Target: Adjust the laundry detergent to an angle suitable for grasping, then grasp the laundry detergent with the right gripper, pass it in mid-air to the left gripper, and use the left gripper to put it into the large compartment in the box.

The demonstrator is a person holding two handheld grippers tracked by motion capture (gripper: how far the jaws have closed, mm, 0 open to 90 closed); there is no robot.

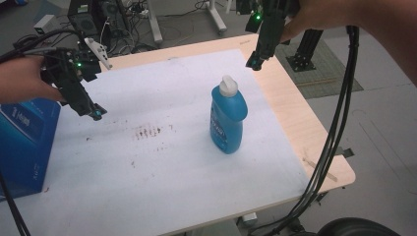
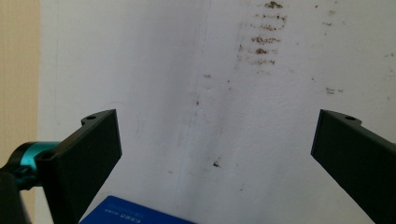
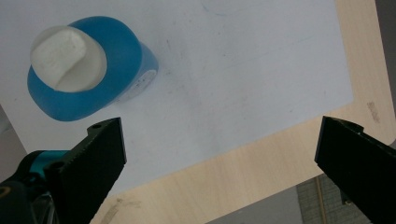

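Observation:
A blue detergent bottle (image 1: 227,120) with a white cap stands upright near the middle of the white sheet (image 1: 162,162). The right gripper view looks down on the bottle (image 3: 88,70) from above, at upper left. My right gripper (image 1: 253,63) hangs above the table's far right part, behind and above the bottle; its jaws stand wide apart with nothing between them (image 3: 219,154). My left gripper (image 1: 96,113) hovers over the sheet's left side, open and empty (image 2: 217,149), pointing down at the stained sheet.
A blue box (image 1: 22,142) stands at the left edge of the table, its corner (image 2: 135,214) just below my left gripper. Brown stains (image 1: 147,132) mark the sheet's centre. Bare wood (image 1: 305,123) runs along the right side. Cables (image 1: 334,128) hang at right.

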